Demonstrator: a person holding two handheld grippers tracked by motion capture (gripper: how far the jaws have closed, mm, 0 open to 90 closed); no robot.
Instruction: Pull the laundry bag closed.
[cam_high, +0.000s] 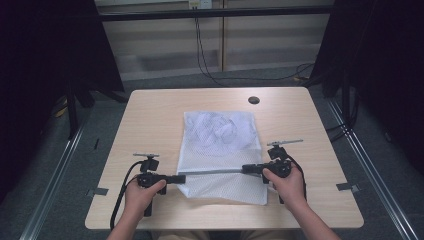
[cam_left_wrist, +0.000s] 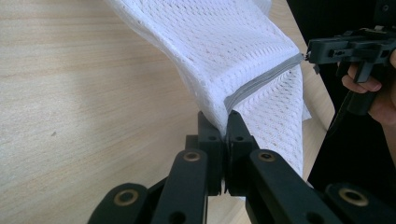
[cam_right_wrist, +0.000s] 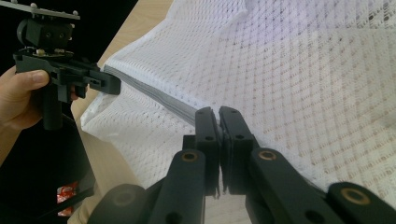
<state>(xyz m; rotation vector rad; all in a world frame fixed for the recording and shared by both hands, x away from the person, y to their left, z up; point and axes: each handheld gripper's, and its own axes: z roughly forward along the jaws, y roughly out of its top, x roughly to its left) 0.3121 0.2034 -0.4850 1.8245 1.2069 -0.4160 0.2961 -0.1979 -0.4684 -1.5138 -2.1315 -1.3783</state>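
A white mesh bag (cam_high: 220, 145) lies in the middle of the table, with crumpled white cloth (cam_high: 220, 127) inside its far half. A grey zipper (cam_high: 212, 171) runs across its near part and is pulled taut and slightly lifted. My left gripper (cam_high: 181, 178) is shut on the bag's left edge at the zipper's end (cam_left_wrist: 261, 81); its jaws (cam_left_wrist: 226, 119) pinch the mesh. My right gripper (cam_high: 246, 168) is shut on the zipper's right end, where its jaws (cam_right_wrist: 218, 116) are pressed together over the grey zipper (cam_right_wrist: 154, 95). Each gripper view shows the other gripper, the right gripper (cam_left_wrist: 345, 46) and the left gripper (cam_right_wrist: 88, 79), farther off.
The light wooden table (cam_high: 150, 115) has a round black cable hole (cam_high: 254, 100) near its far edge. Black cables (cam_high: 205, 60) hang to the floor behind it. Dark curtains stand at both sides, and metal rails (cam_high: 370, 165) run along the floor.
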